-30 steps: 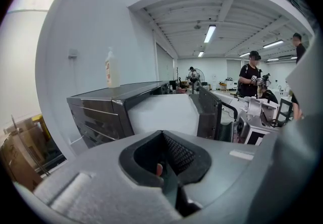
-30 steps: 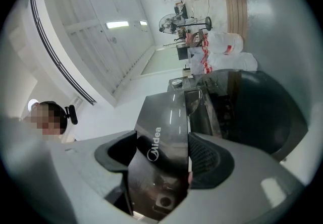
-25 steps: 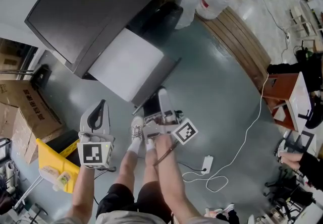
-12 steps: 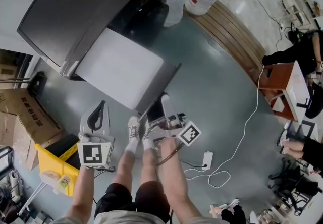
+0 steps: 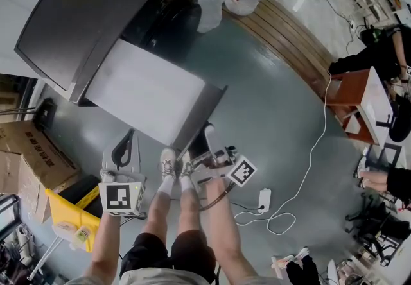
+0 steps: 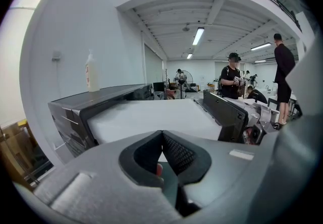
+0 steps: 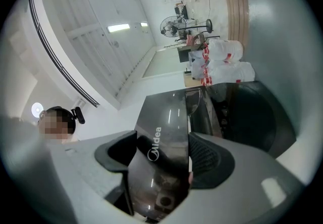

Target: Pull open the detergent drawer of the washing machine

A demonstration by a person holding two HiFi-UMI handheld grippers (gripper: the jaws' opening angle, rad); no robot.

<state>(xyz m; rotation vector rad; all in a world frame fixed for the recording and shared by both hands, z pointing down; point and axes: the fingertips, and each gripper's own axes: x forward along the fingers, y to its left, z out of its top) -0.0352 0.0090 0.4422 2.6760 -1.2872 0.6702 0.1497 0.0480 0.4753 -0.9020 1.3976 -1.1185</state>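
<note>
The detergent drawer (image 5: 151, 94) sticks far out of the washing machine (image 5: 96, 14), its dark front (it says Midea) pinched tight in the right hand-held gripper (image 7: 161, 155), while the left hand-held gripper (image 6: 162, 140) sits nearby, squeezed together on nothing.

One washing machine (image 5: 96, 14), one drawer (image 5: 148, 94), two tongs (image 5: 126, 144) (image 5: 207, 137), one bottle (image 6: 91, 71)
</note>
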